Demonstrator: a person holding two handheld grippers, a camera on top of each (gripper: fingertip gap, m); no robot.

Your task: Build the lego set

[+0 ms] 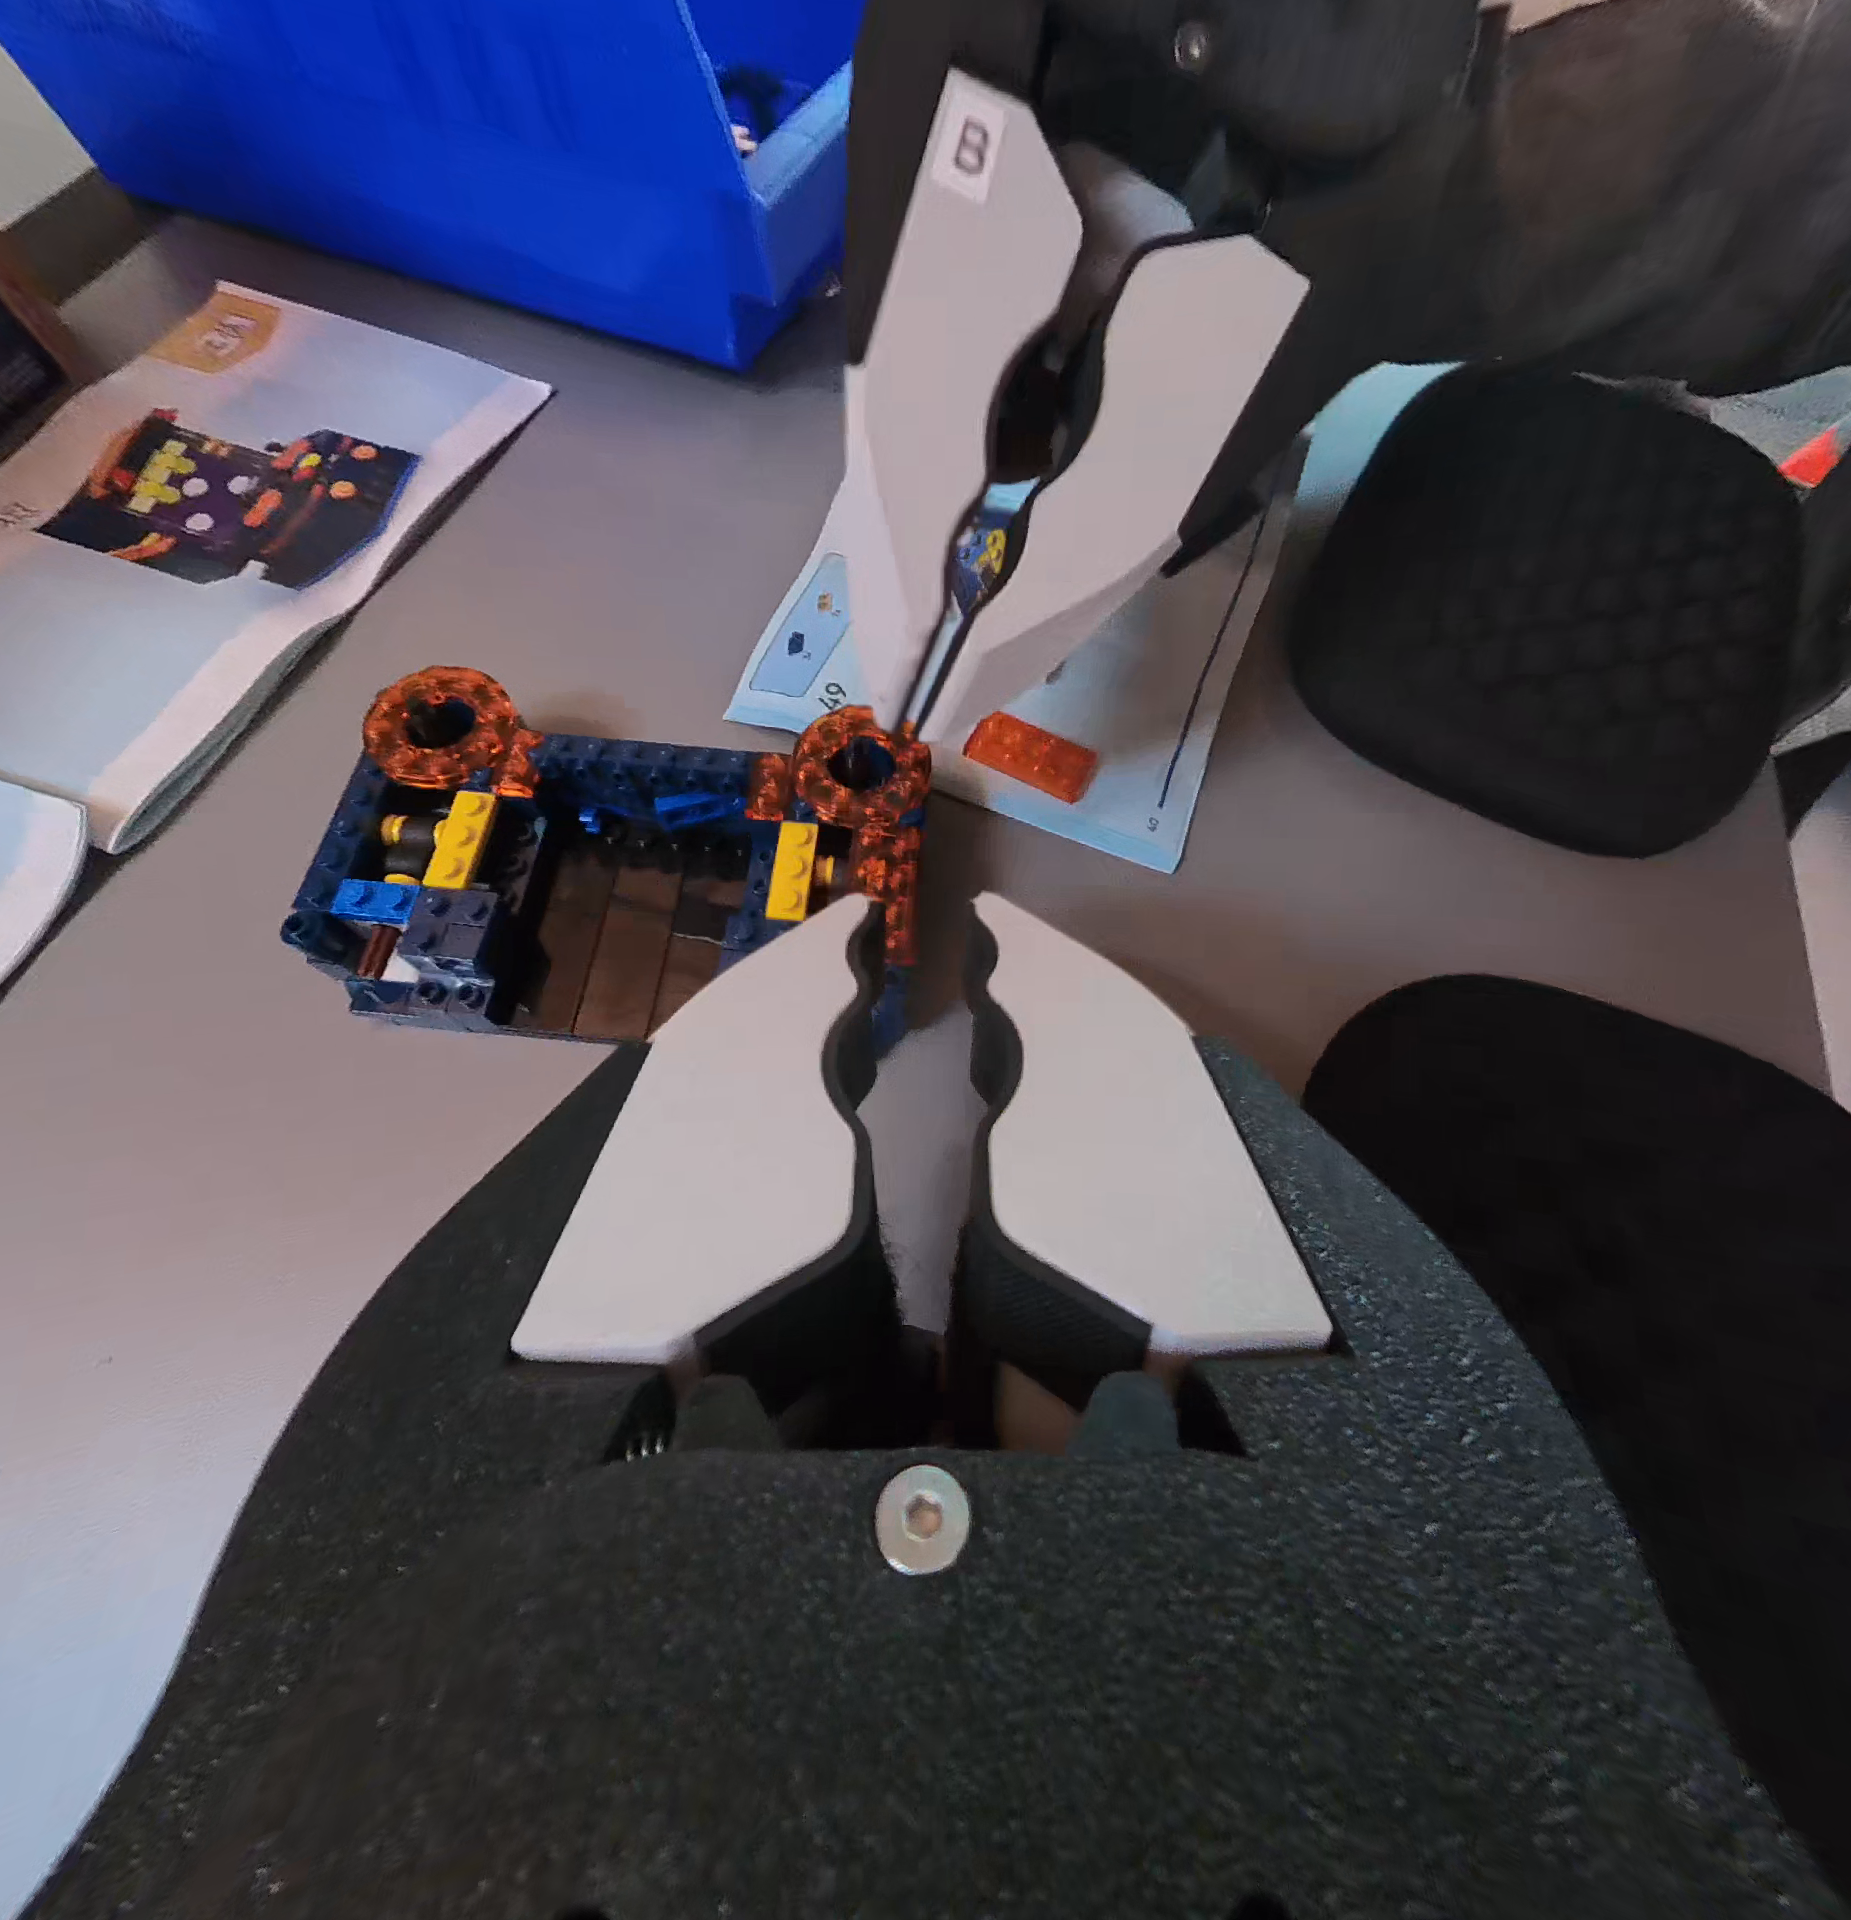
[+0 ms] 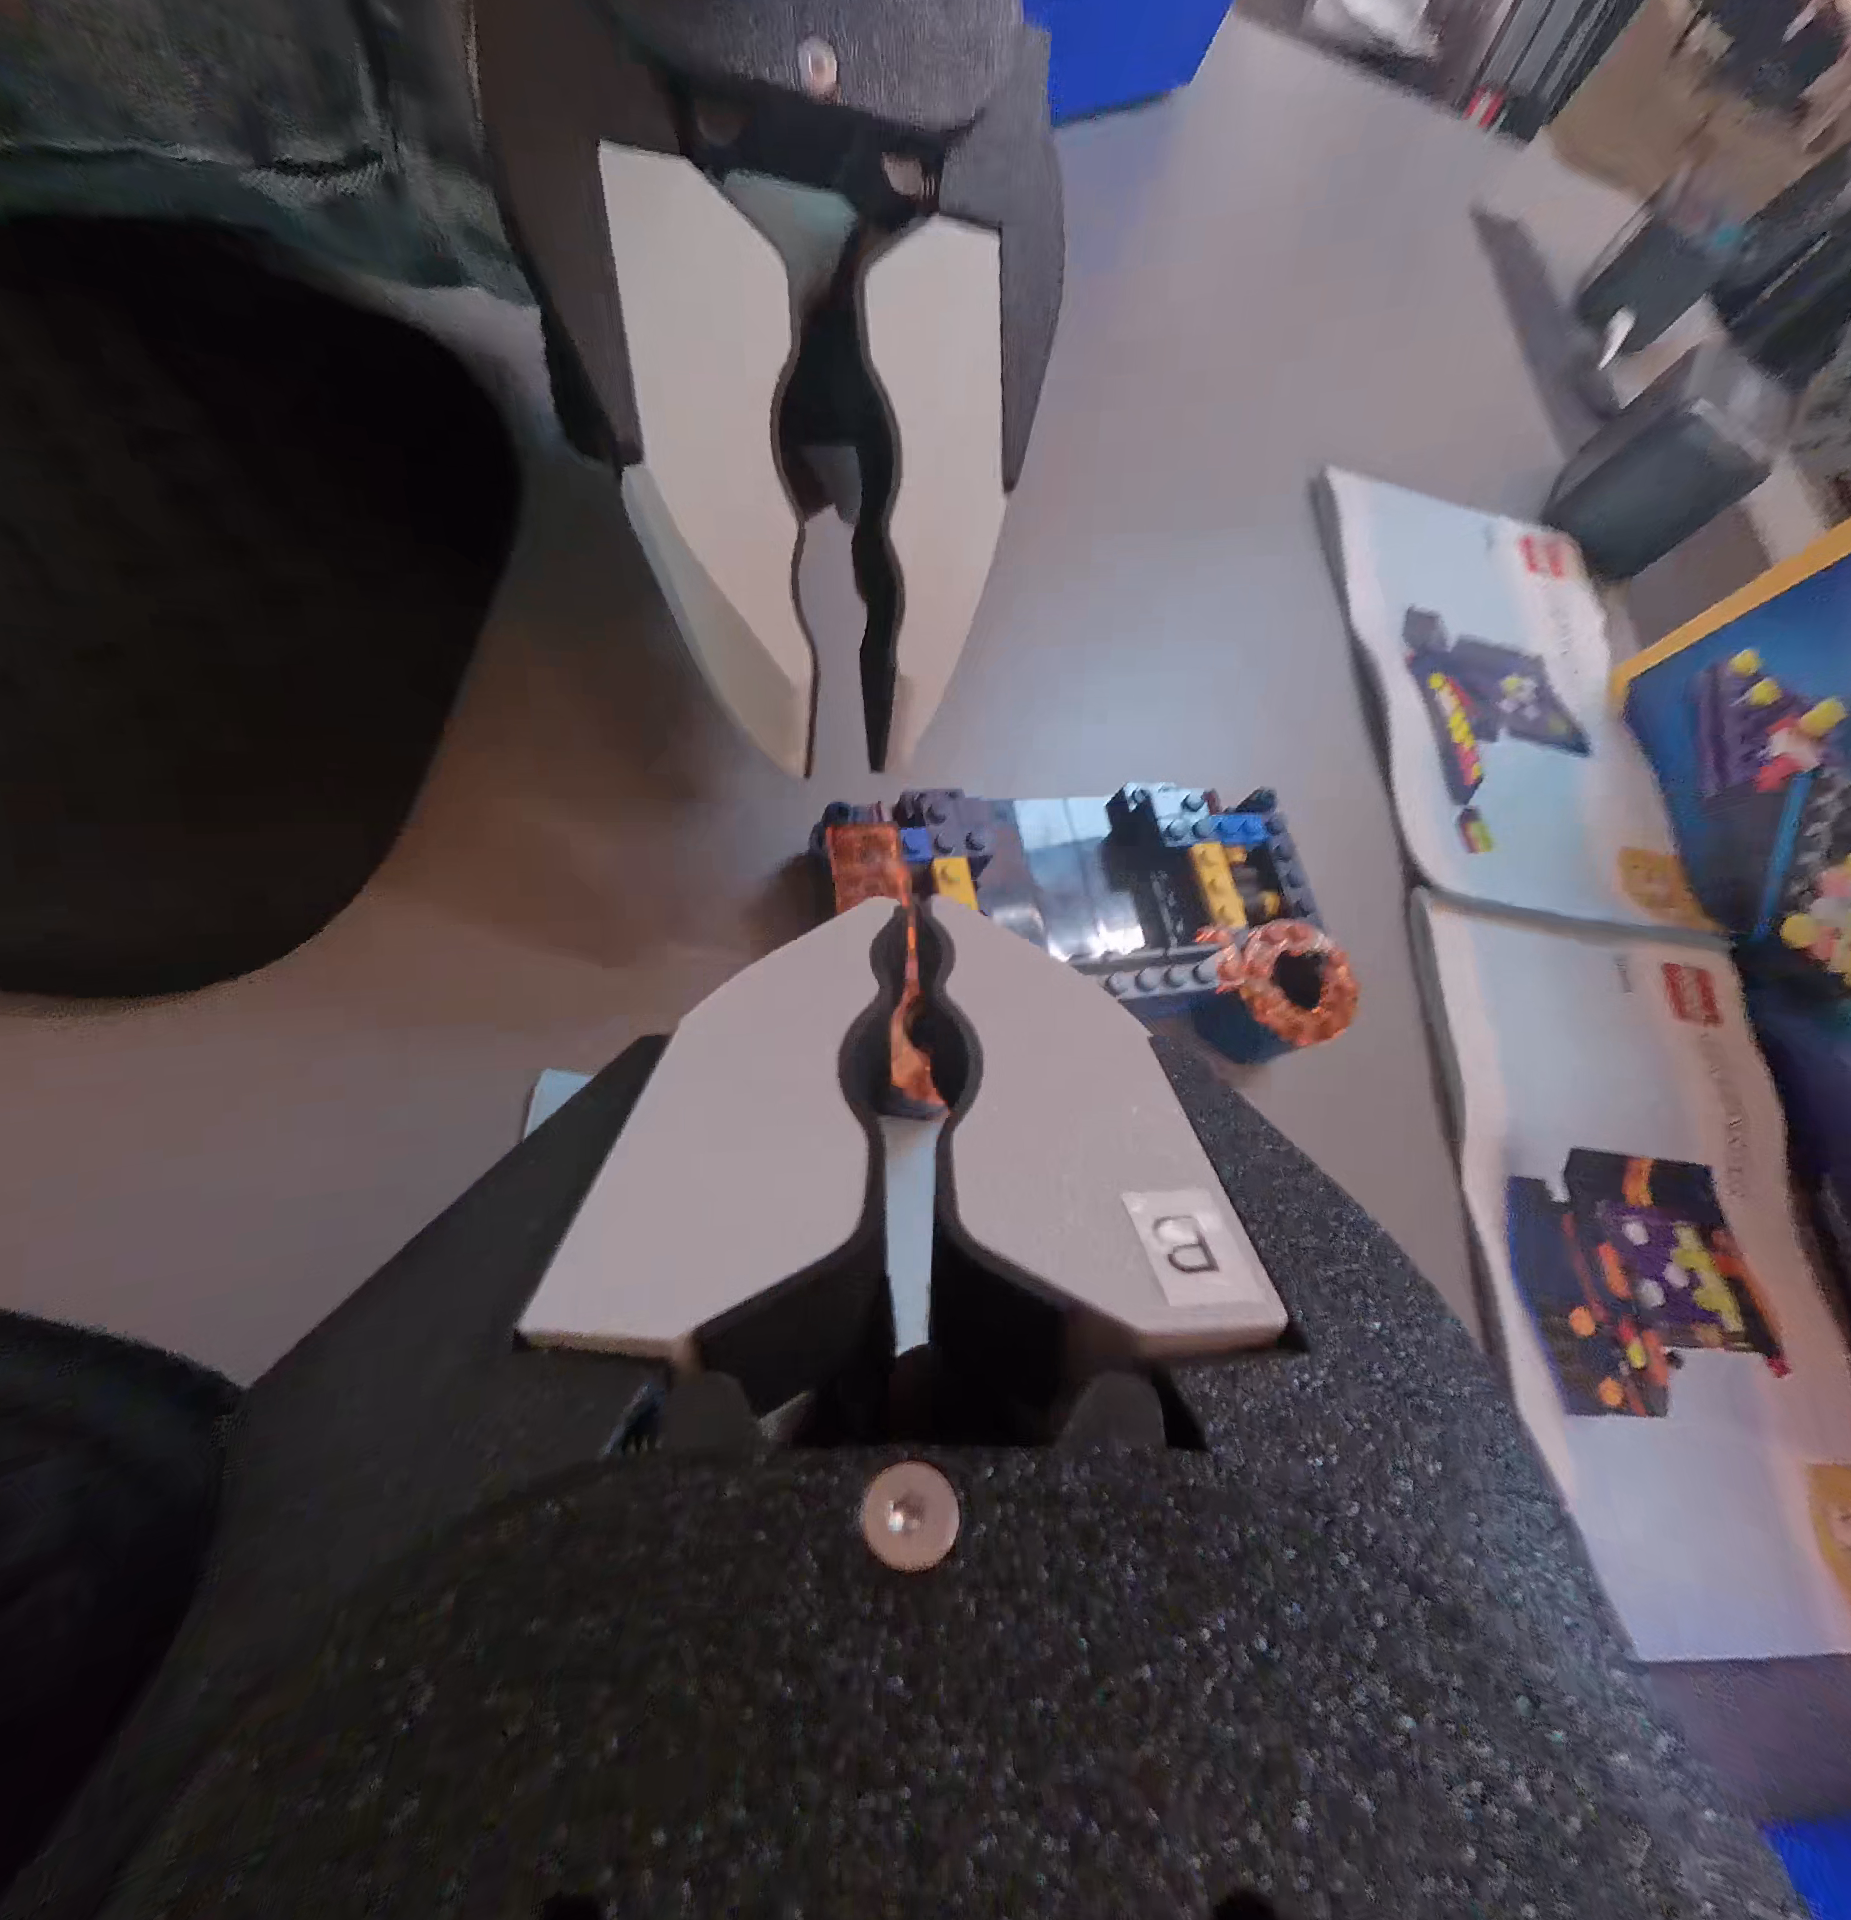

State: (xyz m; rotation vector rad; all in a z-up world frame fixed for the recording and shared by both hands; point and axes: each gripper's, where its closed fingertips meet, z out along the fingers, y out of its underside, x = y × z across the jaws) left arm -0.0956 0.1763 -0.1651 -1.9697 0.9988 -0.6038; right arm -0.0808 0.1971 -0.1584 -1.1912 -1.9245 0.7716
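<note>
A dark blue brick model (image 1: 609, 883) with yellow bricks and two clear orange rings lies on the grey table (image 1: 277, 1195). My left gripper (image 1: 919, 909) is open. Its tips straddle the orange strip (image 1: 895, 894) that runs down from the right ring (image 1: 859, 769), and the right pad stands clear of it. My right gripper (image 1: 913, 727) comes in from the far side, shut, with its tips at that ring's far edge. In the right wrist view, my right gripper (image 2: 908, 914) is shut above that orange piece, which shows through the finger recess. The left gripper (image 2: 843, 769) hangs slightly open over the model's (image 2: 1108, 883) end.
A loose orange brick (image 1: 1030, 753) lies on a light blue instruction sheet (image 1: 1108, 821). A blue bin (image 1: 485, 156) stands at the back, with an open booklet (image 1: 225, 540) to its left. Two booklets (image 2: 1627, 1299) and a set box (image 2: 1783, 779) lie beside the model. Dark sleeves (image 1: 1544, 603) are close by. The grippers are tip to tip, or close to it.
</note>
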